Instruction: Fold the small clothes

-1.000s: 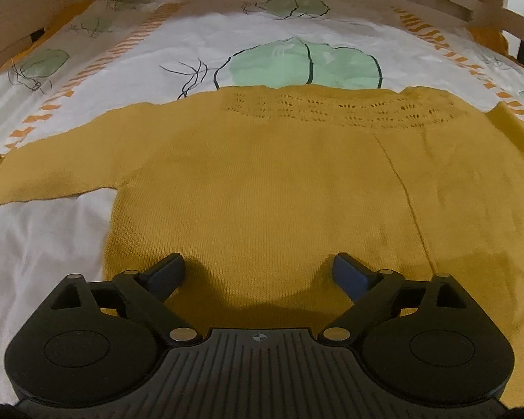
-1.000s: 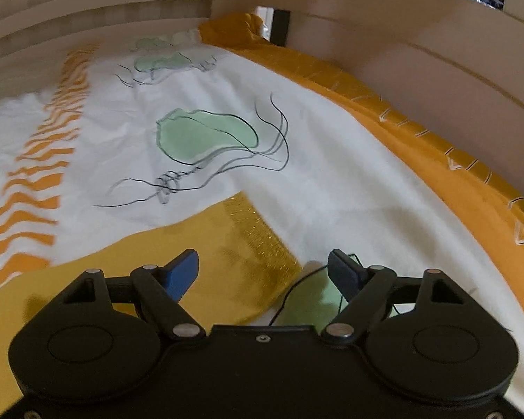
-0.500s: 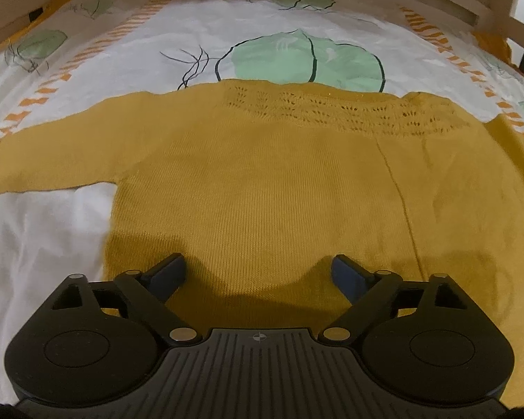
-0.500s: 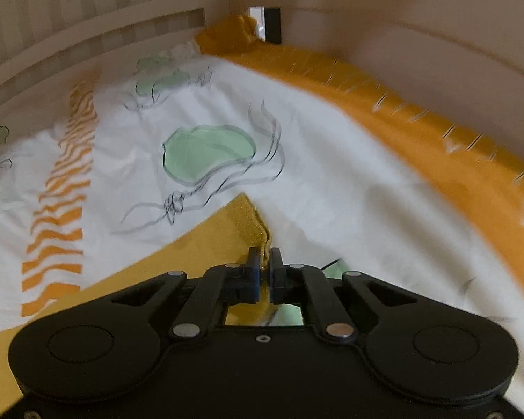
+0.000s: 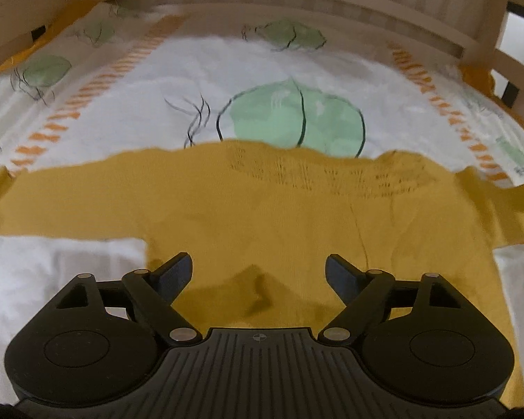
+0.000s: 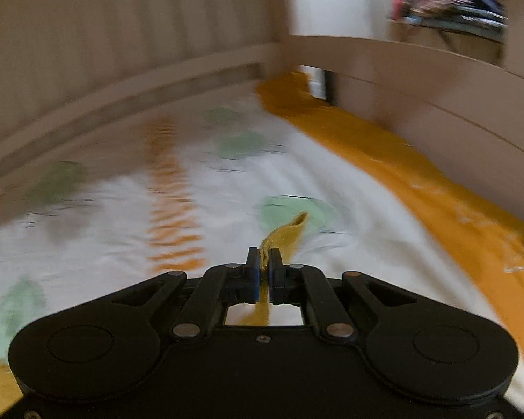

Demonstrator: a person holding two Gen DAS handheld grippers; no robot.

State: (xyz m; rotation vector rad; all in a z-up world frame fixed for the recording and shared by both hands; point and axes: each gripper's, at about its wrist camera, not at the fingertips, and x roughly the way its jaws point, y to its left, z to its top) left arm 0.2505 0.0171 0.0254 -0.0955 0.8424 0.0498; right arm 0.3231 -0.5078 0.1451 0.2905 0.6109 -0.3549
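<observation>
- Sweater first: the mustard-yellow knitted sweater [image 5: 262, 216] lies spread flat on the bed's white sheet printed with green leaves and orange stripes [image 5: 199, 76], neckline toward the wooden bed rail [image 5: 297, 3], its left sleeve [image 5: 63, 206] stretched out flat to the side.
- Left gripper [image 5: 259, 271] hovers over the lower body of the sweater; its jaws stand wide apart and are closing a little, with only flat fabric below them and nothing pinched.
- Right gripper [image 6: 264, 269] has its jaws clamped together on the cuff end of the sweater's right sleeve [image 6: 290, 230], which rises off the sheet in a narrow strip.
- Step in hand, as I judge it: the first fold, bringing the right sleeve in over the body.
- Next move calls for carrying the pinched cuff across toward the sweater's middle and laying it flat without dragging the body; the left gripper could pin the body down.
</observation>
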